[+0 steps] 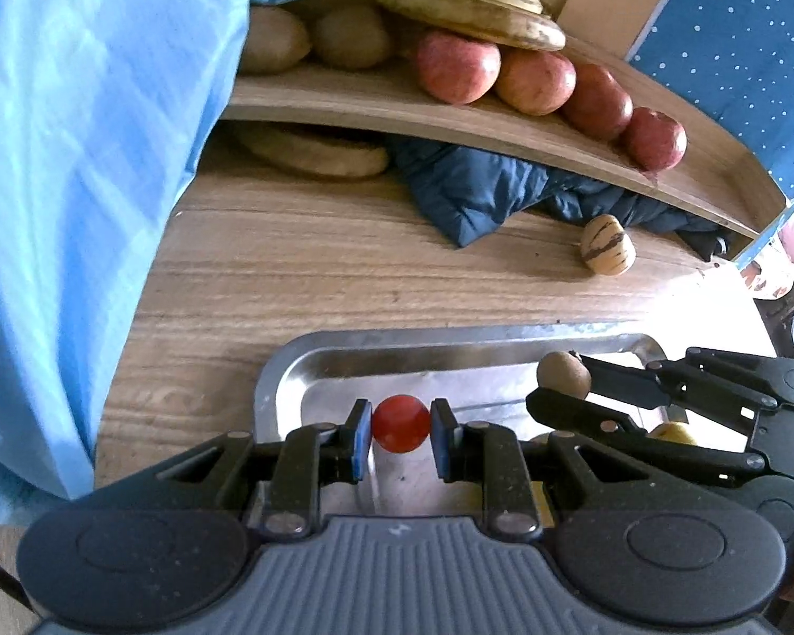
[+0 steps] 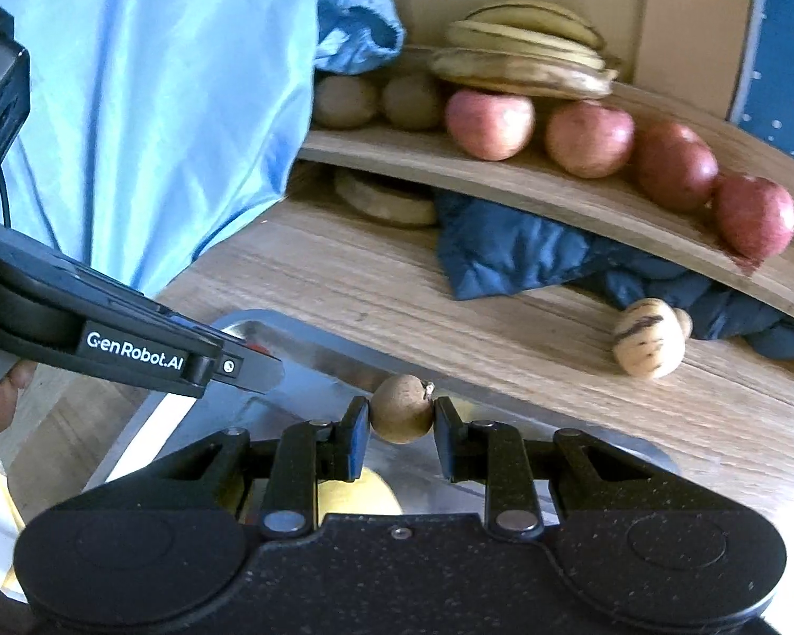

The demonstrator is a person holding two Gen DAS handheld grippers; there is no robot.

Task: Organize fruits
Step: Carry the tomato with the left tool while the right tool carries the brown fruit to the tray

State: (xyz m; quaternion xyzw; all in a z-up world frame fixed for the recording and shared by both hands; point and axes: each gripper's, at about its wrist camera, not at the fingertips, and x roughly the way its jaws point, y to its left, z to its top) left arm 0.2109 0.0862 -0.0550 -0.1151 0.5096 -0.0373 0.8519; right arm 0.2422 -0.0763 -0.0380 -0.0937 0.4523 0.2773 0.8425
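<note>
My left gripper (image 1: 400, 426) is shut on a small red tomato (image 1: 400, 422) above the metal tray (image 1: 275, 386). My right gripper (image 2: 401, 413) is shut on a small brown round fruit (image 2: 401, 408), also over the tray (image 2: 312, 349); it shows in the left wrist view (image 1: 564, 374) at the right. A yellow fruit (image 2: 360, 489) lies in the tray under the right gripper. A wooden shelf (image 1: 397, 111) carries several red apples (image 1: 458, 66), brown kiwis (image 1: 352, 34) and bananas (image 1: 466, 0). A striped cream fruit (image 1: 607, 244) lies on the table.
A dark blue jacket (image 1: 476, 185) is stuffed under the shelf, beside a flat tan fruit (image 1: 312, 151). A light blue cloth (image 1: 79, 185) hangs at the left. The wooden table (image 1: 291, 275) runs between tray and shelf.
</note>
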